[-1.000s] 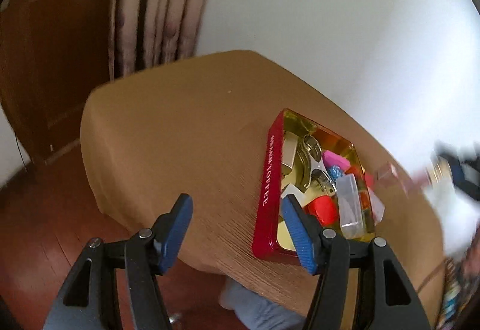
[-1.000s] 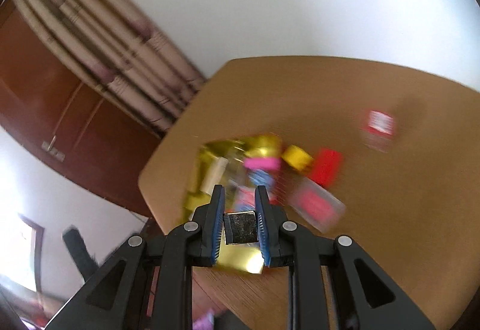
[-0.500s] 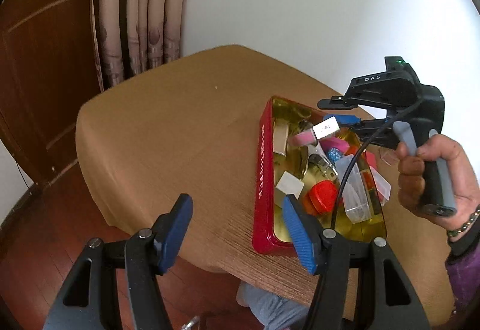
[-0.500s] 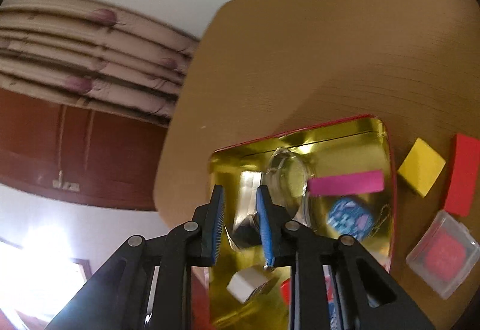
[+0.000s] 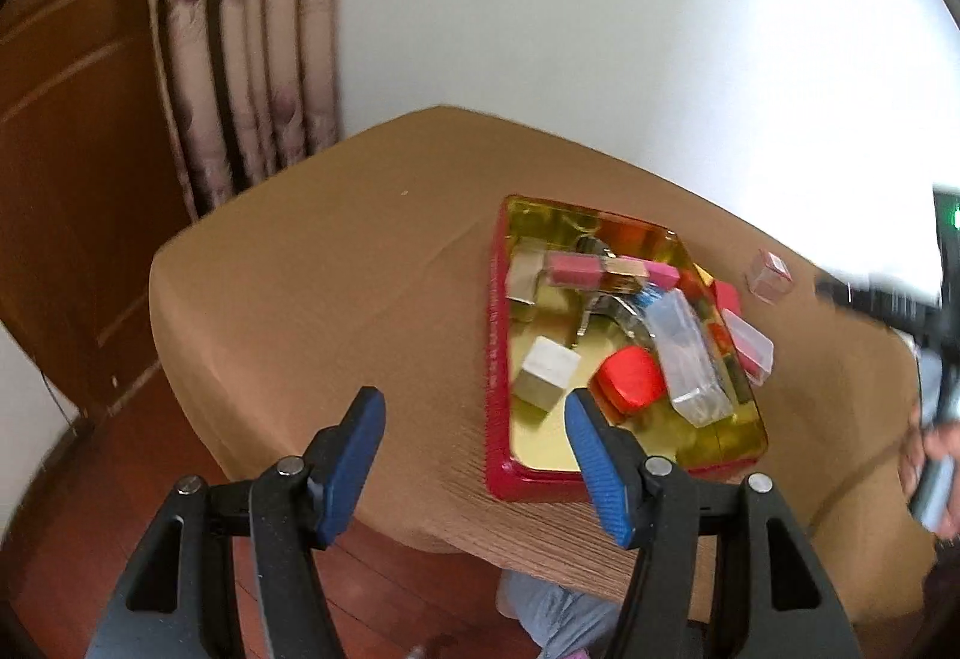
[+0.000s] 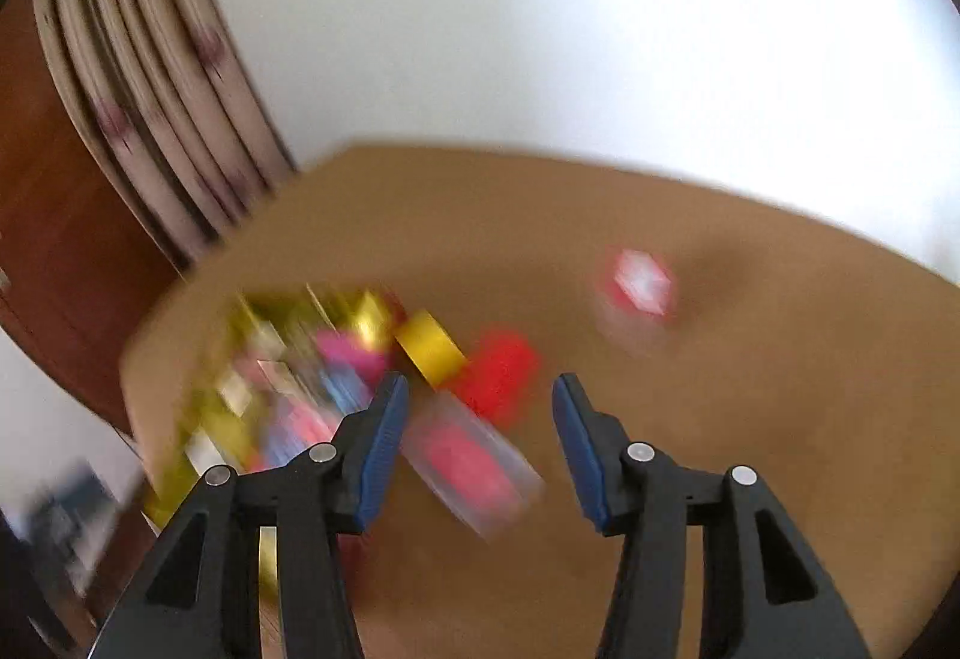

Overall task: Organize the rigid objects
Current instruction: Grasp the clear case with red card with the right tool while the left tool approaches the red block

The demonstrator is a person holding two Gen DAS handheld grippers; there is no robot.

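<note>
A red tin with a gold inside [image 5: 495, 359] sits on the brown table [image 5: 336, 269]. It holds several small things, among them a grey metal cube [image 5: 549, 371], a red block [image 5: 630, 377], a clear box [image 5: 684, 341] and a pink bar [image 5: 573, 268]. My left gripper [image 5: 471, 449] is open and empty, near the tin's front edge. My right gripper [image 6: 480, 434] is open and empty, above the table; its view is blurred. Beside the tin lie a clear box with red contents [image 6: 474, 458], a red block [image 6: 498, 371] and a yellow block [image 6: 429, 344].
A small clear cube with red inside [image 5: 770, 273] stands alone on the table right of the tin, also in the right wrist view [image 6: 642, 284]. A curtain [image 5: 240, 59] and a wooden door [image 5: 72, 119] stand behind the table. The table's front edge is near my left gripper.
My right gripper carried the grey cube over the tin, opened and let it go; the cube now lies in the tin. The right gripper has drawn back to the right.
</note>
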